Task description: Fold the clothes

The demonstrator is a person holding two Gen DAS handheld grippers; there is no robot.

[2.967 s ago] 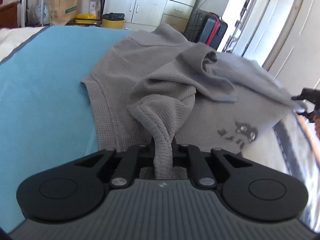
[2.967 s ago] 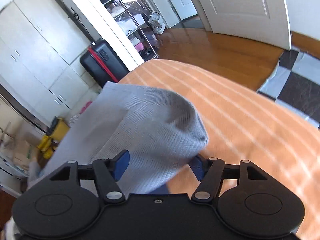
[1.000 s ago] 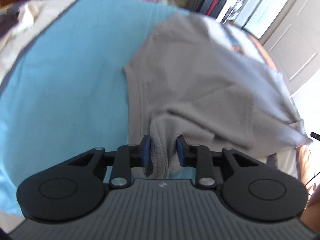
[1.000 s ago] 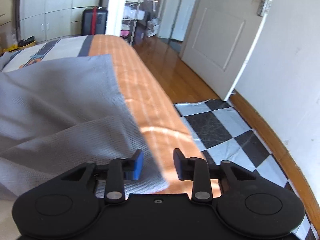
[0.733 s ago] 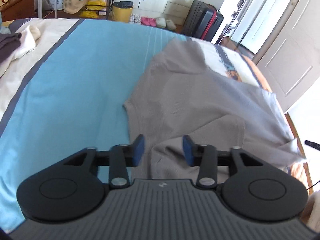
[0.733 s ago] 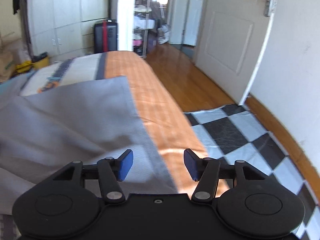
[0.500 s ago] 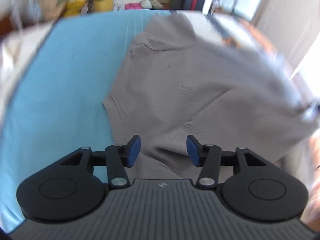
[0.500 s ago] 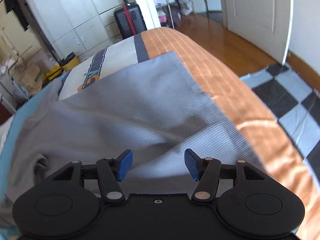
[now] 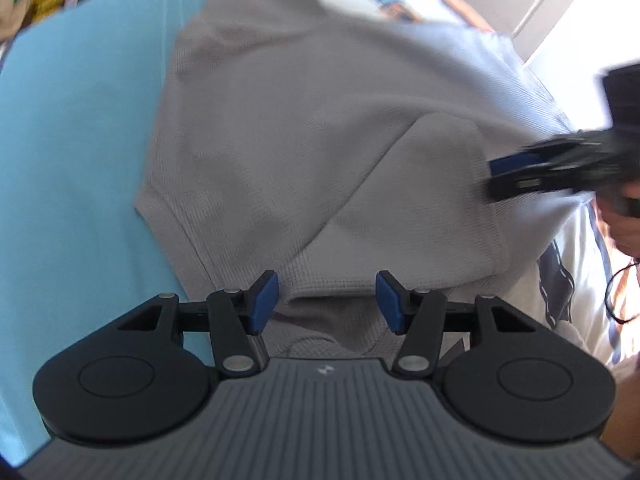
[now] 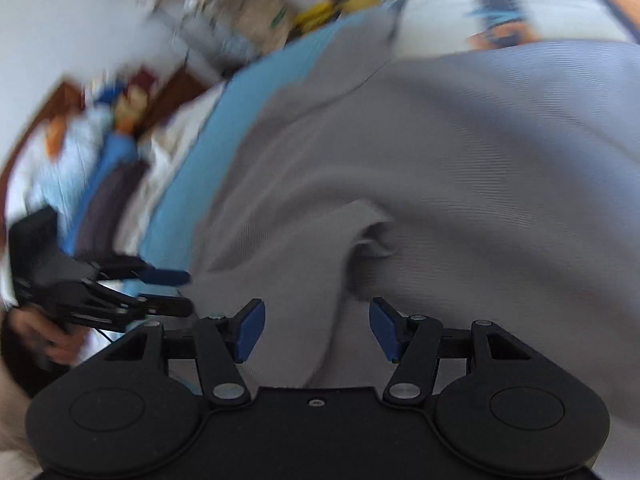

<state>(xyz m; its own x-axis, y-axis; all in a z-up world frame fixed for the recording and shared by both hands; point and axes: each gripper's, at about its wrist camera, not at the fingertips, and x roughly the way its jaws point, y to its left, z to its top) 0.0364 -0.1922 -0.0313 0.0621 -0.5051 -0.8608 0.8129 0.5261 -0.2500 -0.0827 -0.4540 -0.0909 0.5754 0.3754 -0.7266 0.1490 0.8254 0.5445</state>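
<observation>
Blue bedspread (image 9: 72, 128) under rumpled grey shirt (image 9: 288, 120).

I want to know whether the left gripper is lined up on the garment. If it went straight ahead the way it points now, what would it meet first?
Most likely the grey shirt. The left gripper is open, and a folded sleeve flap lies right ahead between its fingers. Depth is unclear, so it might pass just above the cloth.

Grey waffle-knit shirt (image 9: 304, 128) — light blue bedsheet (image 9: 68, 152) — blue pads (image 9: 262, 306), black hand-held gripper.
</observation>
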